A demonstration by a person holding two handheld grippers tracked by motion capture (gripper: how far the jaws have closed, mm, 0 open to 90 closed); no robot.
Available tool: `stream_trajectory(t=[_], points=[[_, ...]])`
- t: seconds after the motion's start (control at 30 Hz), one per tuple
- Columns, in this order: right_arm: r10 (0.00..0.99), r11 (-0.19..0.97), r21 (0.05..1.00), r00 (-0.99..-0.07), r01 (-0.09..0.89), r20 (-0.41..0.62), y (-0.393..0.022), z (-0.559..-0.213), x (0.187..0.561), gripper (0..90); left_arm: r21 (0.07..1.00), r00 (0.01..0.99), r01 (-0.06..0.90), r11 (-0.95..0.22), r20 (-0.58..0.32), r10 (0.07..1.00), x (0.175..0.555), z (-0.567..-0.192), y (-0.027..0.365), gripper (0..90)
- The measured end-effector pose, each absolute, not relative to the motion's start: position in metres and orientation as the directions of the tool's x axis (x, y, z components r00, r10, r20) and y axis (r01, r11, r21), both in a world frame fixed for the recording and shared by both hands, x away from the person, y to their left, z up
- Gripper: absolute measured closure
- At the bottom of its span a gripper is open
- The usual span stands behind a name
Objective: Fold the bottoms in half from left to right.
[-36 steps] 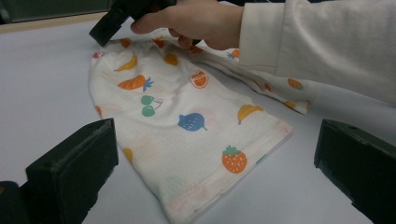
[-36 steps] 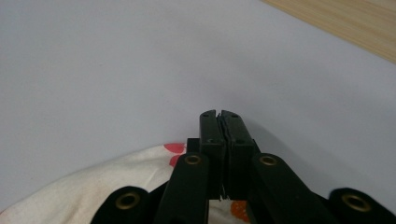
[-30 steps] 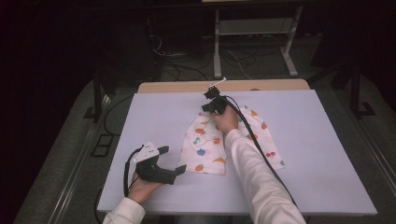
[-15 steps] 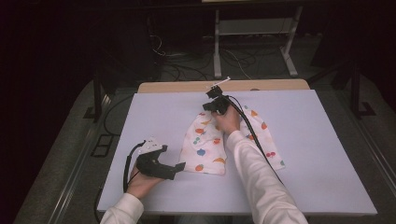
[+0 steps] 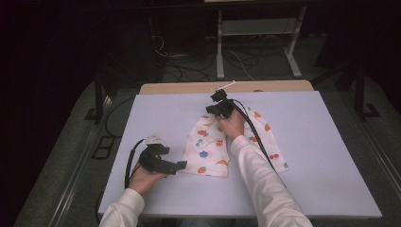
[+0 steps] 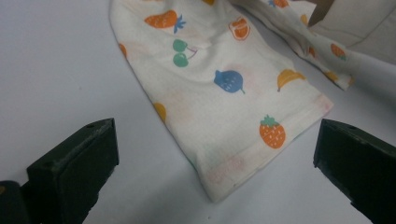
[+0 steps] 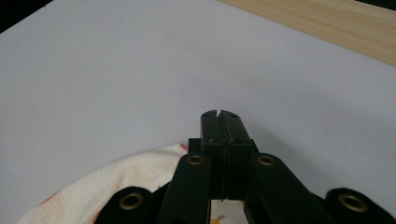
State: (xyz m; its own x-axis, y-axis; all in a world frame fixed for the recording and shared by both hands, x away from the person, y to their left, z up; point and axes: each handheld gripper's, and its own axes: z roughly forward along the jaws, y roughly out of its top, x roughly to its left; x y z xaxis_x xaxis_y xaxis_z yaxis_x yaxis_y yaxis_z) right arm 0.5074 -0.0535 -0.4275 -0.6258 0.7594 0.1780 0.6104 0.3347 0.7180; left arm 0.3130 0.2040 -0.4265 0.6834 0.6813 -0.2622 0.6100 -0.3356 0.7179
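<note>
Fruit-print cloth (image 5: 222, 146), frame centre: right gripper (image 5: 218, 108) pressed together at its top edge; left gripper (image 5: 182, 165) spread, just left of its lower hem.

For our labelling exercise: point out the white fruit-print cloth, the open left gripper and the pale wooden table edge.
White fruit-print cloth (image 6: 224, 98), left gripper view, its printed middle.
Left gripper (image 6: 215, 158), left gripper view, midway between its fingertips.
Pale wooden table edge (image 7: 327, 23), right gripper view, its bare wood.
</note>
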Motion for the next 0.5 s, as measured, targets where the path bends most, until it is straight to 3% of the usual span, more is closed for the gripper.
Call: stream_trajectory(t=[0.27,0.5], points=[[0.759,0.329,0.735,-0.629,0.593,0.168,-0.0567,-0.4261,0.5003,88.1,0.687,0.68,0.635,-0.354,-0.28,0.678,0.3123,-0.4324,0.2011,1.1],[0.751,0.349,0.736,-0.643,0.58,0.15,-0.055,-0.4274,0.496,88.0,0.666,0.668,0.662,-0.343,-0.317,0.674,0.3133,-0.4356,0.2038,10.6]])
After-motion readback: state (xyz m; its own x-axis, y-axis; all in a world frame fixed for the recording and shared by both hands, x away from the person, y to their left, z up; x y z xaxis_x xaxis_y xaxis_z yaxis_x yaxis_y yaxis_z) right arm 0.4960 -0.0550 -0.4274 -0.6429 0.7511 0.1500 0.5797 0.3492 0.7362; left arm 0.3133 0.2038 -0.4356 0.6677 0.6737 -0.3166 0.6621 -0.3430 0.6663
